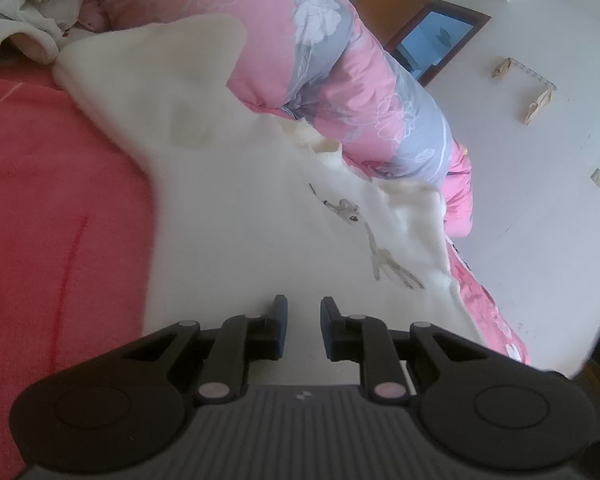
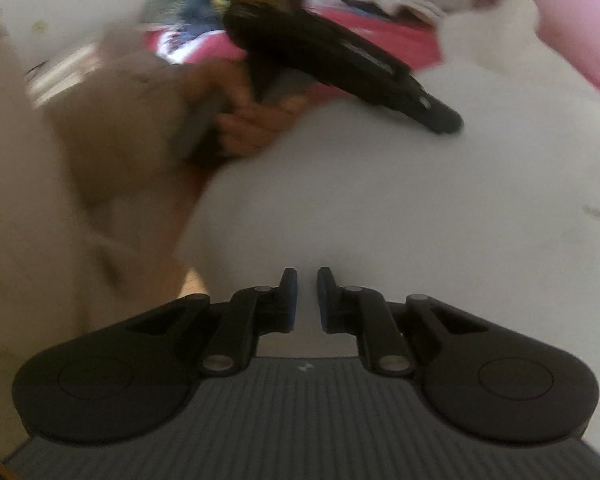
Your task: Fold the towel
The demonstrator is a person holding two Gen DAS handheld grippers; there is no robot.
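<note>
Pink bedspread (image 1: 40, 200) is filling the left of the left-wrist view, with one cream towel (image 1: 228, 208) lying rumpled across centre frame against one rolled pink-and-grey quilt (image 1: 360, 100) at upper right. Left gripper (image 1: 303, 328) is hovering just over the towel, jaws narrowly parted and empty; right gripper (image 2: 307, 300) is showing a slimmer gap, also empty, over blurred cloth. Judgement: both should be pinching matching edge corners, keeping cloth taut; count is two grippers, one towel.
</note>
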